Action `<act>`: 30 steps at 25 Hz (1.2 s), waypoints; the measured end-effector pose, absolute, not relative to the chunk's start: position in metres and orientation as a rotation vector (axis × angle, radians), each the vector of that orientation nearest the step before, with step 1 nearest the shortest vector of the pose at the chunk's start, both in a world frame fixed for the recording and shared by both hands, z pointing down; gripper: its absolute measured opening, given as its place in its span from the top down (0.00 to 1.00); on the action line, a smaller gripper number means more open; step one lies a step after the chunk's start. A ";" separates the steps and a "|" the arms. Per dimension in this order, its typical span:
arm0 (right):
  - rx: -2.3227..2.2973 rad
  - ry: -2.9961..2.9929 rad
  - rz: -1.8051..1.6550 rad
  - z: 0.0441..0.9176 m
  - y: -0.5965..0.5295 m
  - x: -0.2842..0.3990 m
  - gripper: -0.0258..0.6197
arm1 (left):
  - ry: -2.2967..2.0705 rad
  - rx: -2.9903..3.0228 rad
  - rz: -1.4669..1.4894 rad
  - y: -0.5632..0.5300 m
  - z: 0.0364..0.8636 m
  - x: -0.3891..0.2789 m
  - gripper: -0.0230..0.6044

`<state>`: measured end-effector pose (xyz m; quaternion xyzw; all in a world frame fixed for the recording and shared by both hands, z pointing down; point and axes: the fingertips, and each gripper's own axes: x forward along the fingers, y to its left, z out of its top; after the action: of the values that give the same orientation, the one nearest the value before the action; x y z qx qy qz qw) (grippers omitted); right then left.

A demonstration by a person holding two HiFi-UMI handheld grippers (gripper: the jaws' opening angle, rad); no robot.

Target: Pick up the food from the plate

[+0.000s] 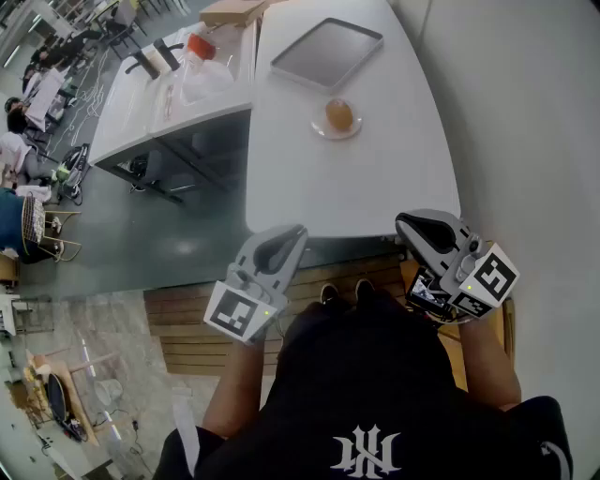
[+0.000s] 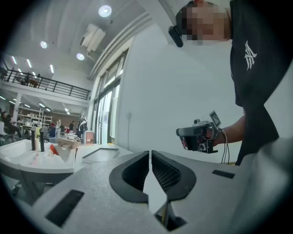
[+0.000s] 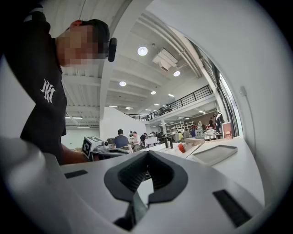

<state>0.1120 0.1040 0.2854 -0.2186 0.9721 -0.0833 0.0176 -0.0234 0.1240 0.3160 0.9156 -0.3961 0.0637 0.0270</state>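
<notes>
**A:** Starting closest in, what are the hands doing?

**B:** The person in a black shirt [image 1: 375,403] holds both tools short of the table's near edge. The left gripper [image 1: 296,231] is at 7 o'clock from the plate, its jaws clenched tip to tip with nothing between them. The right gripper [image 1: 405,223], at 5 o'clock, is pressed closed and empty too. The hands are mostly hidden under the gripper bodies.

**A:** And the food?

**B:** A round brown piece of food [image 1: 338,113] sits on a small round pale plate [image 1: 335,133]. The plate is on the long white table [image 1: 375,178] at 12 o'clock, well apart from both grippers. The food is too small for me to tell what kind it is.

**A:** What's past it?

**B:** A flat grey metal tray [image 1: 326,54] lies near the plate at 11 o'clock, not touching it. At the table's far end a cardboard box [image 1: 230,11] is cut off by the top edge. At 10 o'clock a second white table [image 1: 127,112] carries dark bottles and something orange under clear plastic. That far out it is too blurred to say more.
</notes>
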 end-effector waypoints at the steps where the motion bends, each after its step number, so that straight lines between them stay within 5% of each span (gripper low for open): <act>1: -0.690 3.015 -0.264 0.285 0.103 0.113 0.96 | -1.208 2.828 0.200 0.125 0.317 -0.022 0.95; 17: -0.771 3.022 -0.229 0.287 0.114 0.103 0.95 | -1.091 2.837 0.223 0.121 0.335 -0.014 0.95; 18: -0.780 3.028 -0.221 0.288 0.115 0.100 0.94 | -1.081 2.836 0.222 0.122 0.336 -0.016 0.95; 20: -0.800 3.034 -0.216 0.290 0.113 0.093 0.75 | -1.067 2.835 0.217 0.121 0.339 -0.022 0.95; 30: -0.895 3.056 -0.174 0.292 0.100 0.064 0.75 | -1.020 2.840 0.193 0.109 0.353 -0.065 0.95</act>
<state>0.0640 0.0998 0.2917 -0.2806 0.9580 -0.0546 -0.0235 -0.0649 0.1088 0.3526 0.9376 -0.3368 0.0636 0.0589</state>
